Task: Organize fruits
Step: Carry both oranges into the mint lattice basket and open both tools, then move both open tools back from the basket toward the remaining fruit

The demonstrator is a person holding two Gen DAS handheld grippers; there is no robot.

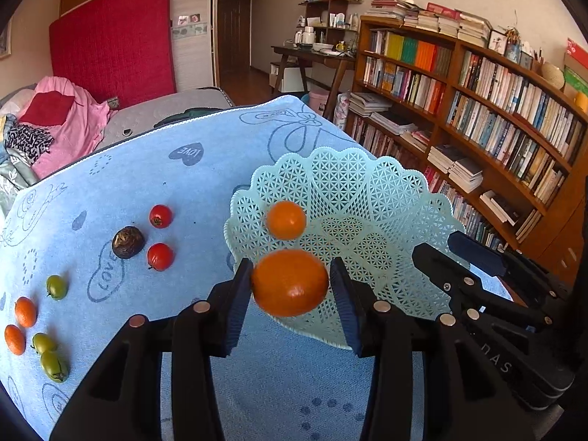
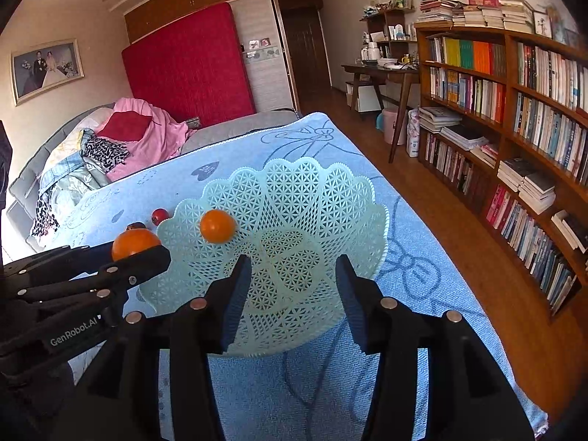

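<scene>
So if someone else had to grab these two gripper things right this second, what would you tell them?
Left gripper: open around an orange fruit over the near rim of the mint lattice basket; one finger touches it, the other shows a slight gap. It may be mid-release.
Right gripper: open, holding nothing, at the basket's near edge.
Done: one orange fruit already in the basket.
Left on the blue cloth: two red tomatoes, one dark brown fruit, three green ones, two small orange ones.
Next, probably: let this one settle in, then fetch the rest.
</scene>
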